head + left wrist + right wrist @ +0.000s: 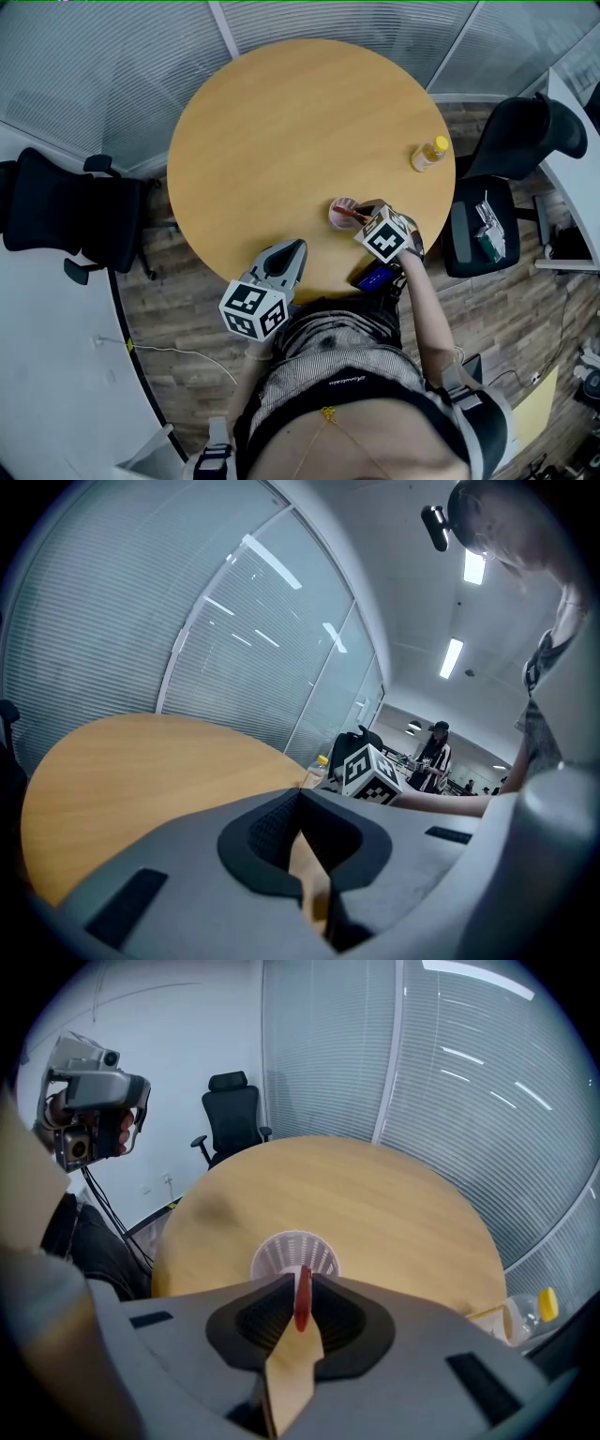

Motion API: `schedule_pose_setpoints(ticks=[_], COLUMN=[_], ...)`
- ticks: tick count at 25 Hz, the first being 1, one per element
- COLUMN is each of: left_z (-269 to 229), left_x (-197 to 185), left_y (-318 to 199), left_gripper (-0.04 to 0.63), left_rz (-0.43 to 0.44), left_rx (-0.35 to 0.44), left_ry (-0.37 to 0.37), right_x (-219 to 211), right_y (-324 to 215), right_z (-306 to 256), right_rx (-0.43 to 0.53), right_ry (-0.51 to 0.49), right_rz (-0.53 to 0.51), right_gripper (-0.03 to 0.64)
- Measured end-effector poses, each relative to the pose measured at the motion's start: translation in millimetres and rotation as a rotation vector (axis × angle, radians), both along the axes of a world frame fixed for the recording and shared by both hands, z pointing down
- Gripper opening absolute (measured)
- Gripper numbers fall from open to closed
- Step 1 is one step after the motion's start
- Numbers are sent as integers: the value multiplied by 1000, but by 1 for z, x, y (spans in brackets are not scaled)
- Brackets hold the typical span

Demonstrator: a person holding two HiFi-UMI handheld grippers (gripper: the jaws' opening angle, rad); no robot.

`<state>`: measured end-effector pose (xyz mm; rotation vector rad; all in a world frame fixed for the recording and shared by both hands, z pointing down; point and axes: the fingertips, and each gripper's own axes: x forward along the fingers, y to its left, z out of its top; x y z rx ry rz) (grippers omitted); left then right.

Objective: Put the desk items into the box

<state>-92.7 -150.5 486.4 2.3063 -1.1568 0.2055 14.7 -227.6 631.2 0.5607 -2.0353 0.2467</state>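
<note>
Head view, right claw pinching red pen

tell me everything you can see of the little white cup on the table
A small round cup of white slotted plastic. It stands upright, mouth up, on the wooden table near the person's edge. The right gripper is right at it, jaws shut on a thin red item that points to its mouth; contact is unclear.

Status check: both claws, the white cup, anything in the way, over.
Left claw shut, empty, at near edge of table. Right claw shut on thin red item, at white mesh cup. Yellow-capped bottle far aside, nothing blocking.
</note>
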Motion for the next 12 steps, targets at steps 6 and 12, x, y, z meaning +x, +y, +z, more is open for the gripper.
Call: schedule_pose_setpoints(ticks=[6, 12], left_z=[-1, -1], left_x=[4, 13], left_y=[2, 5], left_gripper=[18, 18], left_rz=[5, 30], left_rx=[3, 0], left_ry=[1, 5], right_x=[5, 13], right_y=[3, 4], right_z=[-13, -26], right_rx=[1, 32], right_ry=[-54, -99], right_rz=[41, 67], right_gripper=[105, 107])
